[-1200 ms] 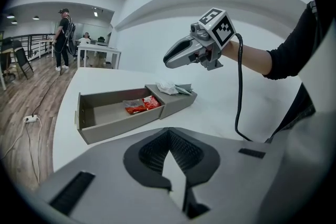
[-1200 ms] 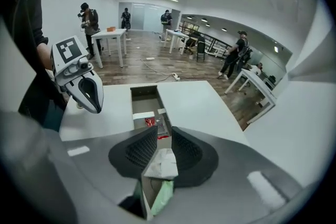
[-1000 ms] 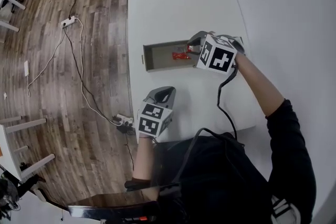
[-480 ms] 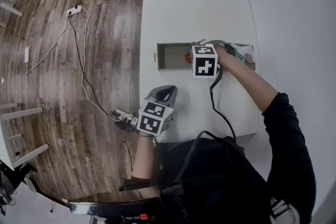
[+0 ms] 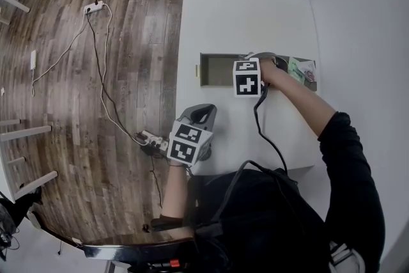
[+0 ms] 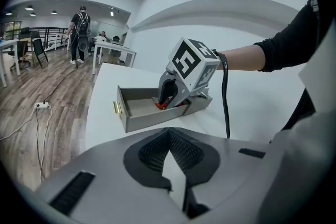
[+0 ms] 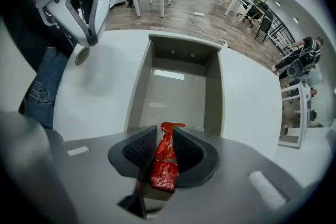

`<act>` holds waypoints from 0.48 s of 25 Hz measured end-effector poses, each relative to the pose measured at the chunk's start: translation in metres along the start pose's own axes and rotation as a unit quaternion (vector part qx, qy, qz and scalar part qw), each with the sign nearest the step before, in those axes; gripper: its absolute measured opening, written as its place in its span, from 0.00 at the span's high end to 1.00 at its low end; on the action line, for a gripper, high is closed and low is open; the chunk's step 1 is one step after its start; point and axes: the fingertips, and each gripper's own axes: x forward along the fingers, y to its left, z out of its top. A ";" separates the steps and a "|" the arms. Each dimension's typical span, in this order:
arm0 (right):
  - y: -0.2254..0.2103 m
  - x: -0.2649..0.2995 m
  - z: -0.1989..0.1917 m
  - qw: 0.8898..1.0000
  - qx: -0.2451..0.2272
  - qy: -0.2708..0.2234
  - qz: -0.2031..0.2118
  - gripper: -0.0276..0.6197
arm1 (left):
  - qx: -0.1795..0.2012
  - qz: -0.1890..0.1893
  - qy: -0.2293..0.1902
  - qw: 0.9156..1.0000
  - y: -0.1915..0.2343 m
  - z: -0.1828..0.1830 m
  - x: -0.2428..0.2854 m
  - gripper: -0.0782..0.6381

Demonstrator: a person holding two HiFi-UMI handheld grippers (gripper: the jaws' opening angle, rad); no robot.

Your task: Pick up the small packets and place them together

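A grey open drawer (image 5: pixel 214 70) stands in the middle of the white table (image 5: pixel 223 16). My right gripper (image 5: pixel 248 73) points straight down into the drawer (image 7: pixel 178 86), shut on a red sauce packet (image 7: pixel 164 157) that stands upright between its pads. In the left gripper view that gripper (image 6: pixel 165 102) reaches into the drawer (image 6: pixel 139 110) with the red packet (image 6: pixel 161 106) at its tips. My left gripper (image 5: pixel 201 113) hovers near the table's front edge, shut and empty (image 6: pixel 169 134). A few green and white packets (image 5: pixel 300 69) lie at the drawer unit's right end.
The drawer floor (image 7: pixel 173 97) in front of the red packet is bare. A brass knob (image 6: pixel 116 108) sits on the drawer front. A cable (image 5: pixel 265 131) trails from the right gripper across the table. Wood floor with a power strip (image 5: pixel 153 140) lies to the left.
My right gripper has sunk into the drawer with the red packet and turned to point straight down. The left gripper has shifted a little near the table's front edge.
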 end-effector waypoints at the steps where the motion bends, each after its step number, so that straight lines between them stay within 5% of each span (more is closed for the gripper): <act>1: -0.001 0.004 0.000 1.000 -0.002 0.002 -0.002 0.82 | -0.001 0.000 0.000 1.000 0.002 -0.001 0.001 0.89; 12: -0.002 0.004 0.000 1.000 -0.006 0.006 -0.007 0.91 | 0.001 -0.003 0.003 1.000 0.004 -0.001 0.003 0.89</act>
